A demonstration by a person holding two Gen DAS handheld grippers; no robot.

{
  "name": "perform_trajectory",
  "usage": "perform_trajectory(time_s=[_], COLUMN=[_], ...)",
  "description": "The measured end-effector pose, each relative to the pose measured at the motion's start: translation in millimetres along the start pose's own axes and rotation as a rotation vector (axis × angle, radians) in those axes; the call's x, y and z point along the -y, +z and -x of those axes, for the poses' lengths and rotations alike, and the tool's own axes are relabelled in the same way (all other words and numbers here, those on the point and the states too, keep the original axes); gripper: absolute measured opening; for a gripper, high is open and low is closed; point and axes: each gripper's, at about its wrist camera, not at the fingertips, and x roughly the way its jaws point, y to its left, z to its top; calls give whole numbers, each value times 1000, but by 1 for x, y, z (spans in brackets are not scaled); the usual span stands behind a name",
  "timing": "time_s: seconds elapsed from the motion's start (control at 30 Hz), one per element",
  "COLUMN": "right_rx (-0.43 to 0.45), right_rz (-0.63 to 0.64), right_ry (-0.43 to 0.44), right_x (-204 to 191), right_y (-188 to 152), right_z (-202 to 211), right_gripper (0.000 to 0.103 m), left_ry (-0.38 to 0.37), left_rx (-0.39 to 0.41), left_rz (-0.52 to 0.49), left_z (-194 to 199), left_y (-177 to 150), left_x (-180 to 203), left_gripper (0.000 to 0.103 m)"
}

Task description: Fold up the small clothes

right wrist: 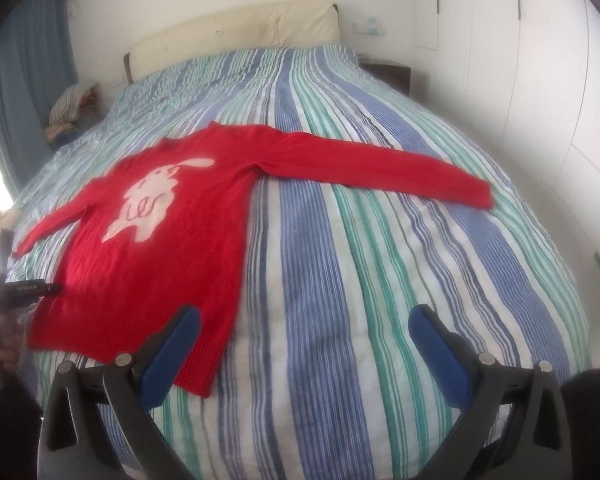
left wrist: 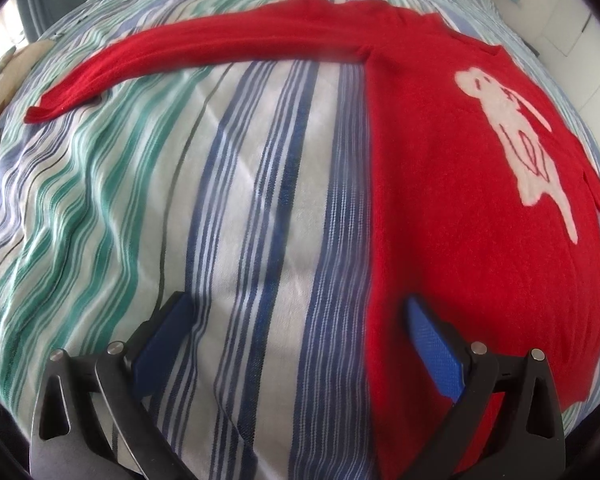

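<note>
I observe a red sweater (right wrist: 172, 240) lying flat and unfolded, face up, on the striped bed cover (right wrist: 340, 280), both sleeves spread outward. My left claw (left wrist: 296, 312) is released, jaws wide, above the sweater's side edge near the hem. My right claw (right wrist: 304, 320) is likewise released, gripping nothing, above the hem's corner.

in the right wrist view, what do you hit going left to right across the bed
Left sleeve cuff → white rabbit patch → sweater body's side edge → right sleeve cuff → bare striped bedspread.
</note>
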Motion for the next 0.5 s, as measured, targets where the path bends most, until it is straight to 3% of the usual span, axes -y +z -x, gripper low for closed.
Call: perform_trajectory(time_s=[0.17, 0.5], right_rx=[-20, -76], right_rz=[42, -36], right_ry=[25, 27], right_x=[-7, 6], right_y=[-2, -15], right_z=[-24, -60], right_gripper=[102, 102], left_ry=[18, 41], left_rx=[29, 92], left_rz=[5, -19], left_z=[0, 0], left_y=[-6, -24], left_x=[4, 11], left_gripper=[103, 103])
